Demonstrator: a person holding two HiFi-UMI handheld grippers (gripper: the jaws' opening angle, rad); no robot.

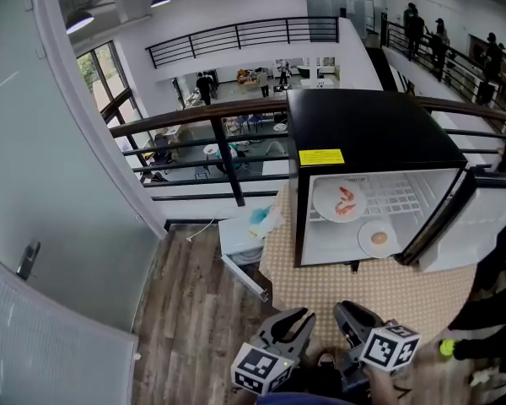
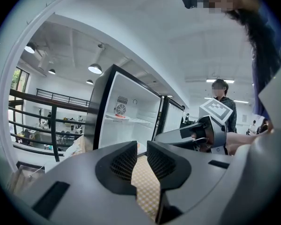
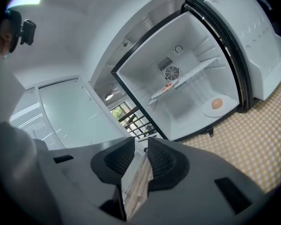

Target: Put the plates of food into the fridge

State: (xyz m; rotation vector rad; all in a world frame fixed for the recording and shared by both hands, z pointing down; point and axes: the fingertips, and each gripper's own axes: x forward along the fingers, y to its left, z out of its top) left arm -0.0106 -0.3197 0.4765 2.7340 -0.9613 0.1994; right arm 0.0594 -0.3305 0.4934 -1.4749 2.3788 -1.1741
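Checked table (image 1: 388,298) carrying a black fridge (image 1: 367,129), its door (image 1: 472,226) swung wide to the right. Low in front, well short of the fridge: left gripper (image 1: 293,321) and right gripper (image 1: 352,312), jaws of each a narrow gap apart, gripping nothing. Inside: plate of red food (image 1: 339,201) on the wire shelf; plate with a round tan piece (image 1: 378,239) on the floor below.

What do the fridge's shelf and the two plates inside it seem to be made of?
Shelf: white wire grid, probably coated metal. Upper plate and lower plate: smooth, plain white, likely ceramic or plastic; the look leaves it open.
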